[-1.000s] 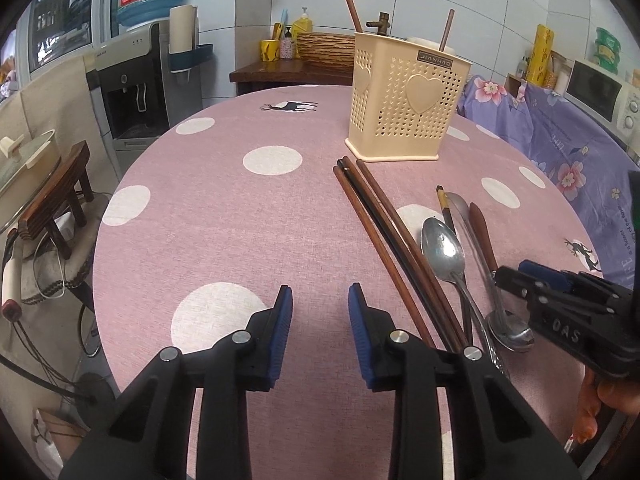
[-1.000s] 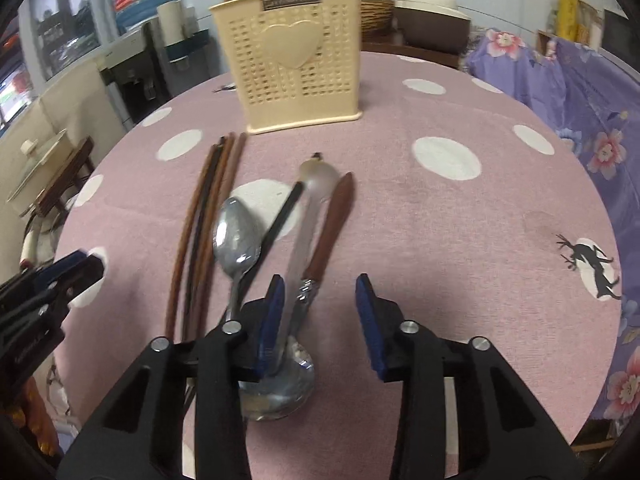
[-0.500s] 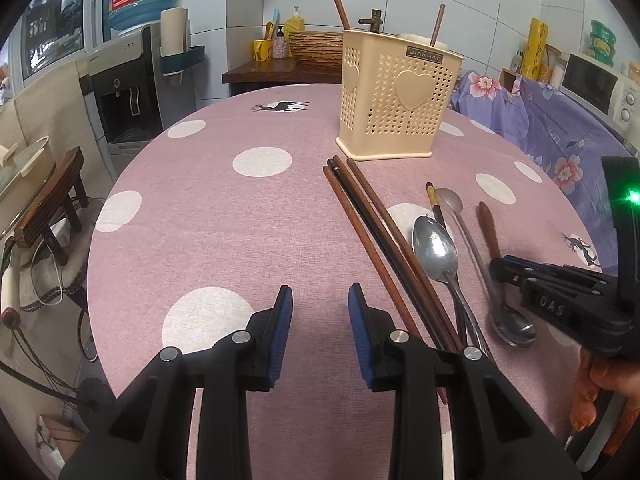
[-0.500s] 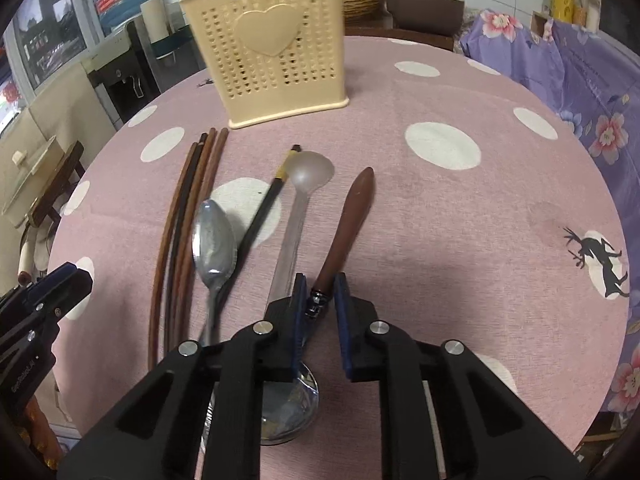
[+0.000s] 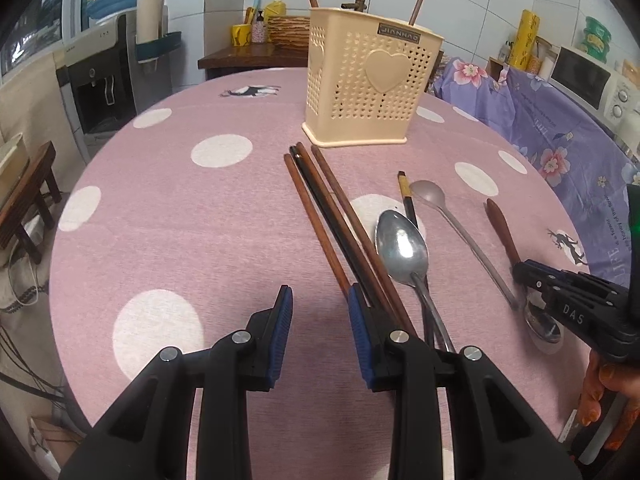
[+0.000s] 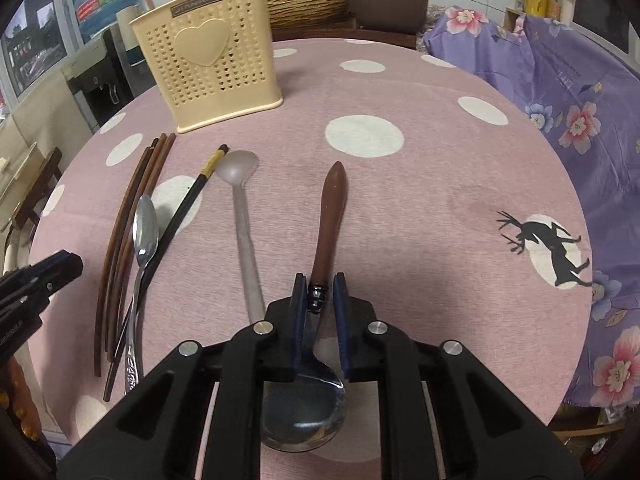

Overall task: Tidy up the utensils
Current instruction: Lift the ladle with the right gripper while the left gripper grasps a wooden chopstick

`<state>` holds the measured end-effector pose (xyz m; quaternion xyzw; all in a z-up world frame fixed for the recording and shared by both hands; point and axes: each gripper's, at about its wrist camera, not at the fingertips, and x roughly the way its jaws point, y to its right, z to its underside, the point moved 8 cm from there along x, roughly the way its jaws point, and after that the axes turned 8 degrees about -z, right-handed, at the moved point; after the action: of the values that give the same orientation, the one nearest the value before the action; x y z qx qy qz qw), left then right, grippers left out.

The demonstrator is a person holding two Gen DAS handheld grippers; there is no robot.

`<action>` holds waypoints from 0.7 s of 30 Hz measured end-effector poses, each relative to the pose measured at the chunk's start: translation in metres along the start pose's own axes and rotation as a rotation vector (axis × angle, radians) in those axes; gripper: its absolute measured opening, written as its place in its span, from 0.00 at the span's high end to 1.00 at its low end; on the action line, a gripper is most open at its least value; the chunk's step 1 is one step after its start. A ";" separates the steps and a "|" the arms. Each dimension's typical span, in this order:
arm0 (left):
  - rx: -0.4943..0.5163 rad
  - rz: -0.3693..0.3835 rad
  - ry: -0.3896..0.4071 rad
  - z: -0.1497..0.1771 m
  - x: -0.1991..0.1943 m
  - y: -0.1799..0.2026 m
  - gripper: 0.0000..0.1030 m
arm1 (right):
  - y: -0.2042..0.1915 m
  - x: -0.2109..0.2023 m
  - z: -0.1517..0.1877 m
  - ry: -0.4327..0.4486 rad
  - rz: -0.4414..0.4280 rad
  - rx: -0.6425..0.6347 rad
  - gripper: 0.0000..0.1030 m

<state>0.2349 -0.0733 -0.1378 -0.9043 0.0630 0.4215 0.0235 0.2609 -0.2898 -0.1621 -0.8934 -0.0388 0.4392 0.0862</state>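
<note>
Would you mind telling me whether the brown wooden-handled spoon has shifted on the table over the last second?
Yes. The brown wooden-handled spoon swung clockwise, its handle tip moving rightwards away from the translucent plastic spoon it lay against, as the right claw shut on its neck.

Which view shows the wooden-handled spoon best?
Right wrist: the wooden-handled spoon runs from bowl to handle tip, right gripper shut on its neck. Left wrist shows only its handle; the gripper hides most of the bowl.
</note>
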 end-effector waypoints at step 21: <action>-0.008 -0.070 -0.050 0.008 0.009 -0.014 0.72 | 0.009 -0.008 0.007 0.027 -0.005 0.034 0.85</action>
<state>0.2365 -0.0593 -0.1503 -0.8952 0.0291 0.4432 0.0362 0.2503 -0.2991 -0.1619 -0.8976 -0.0323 0.4275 0.1028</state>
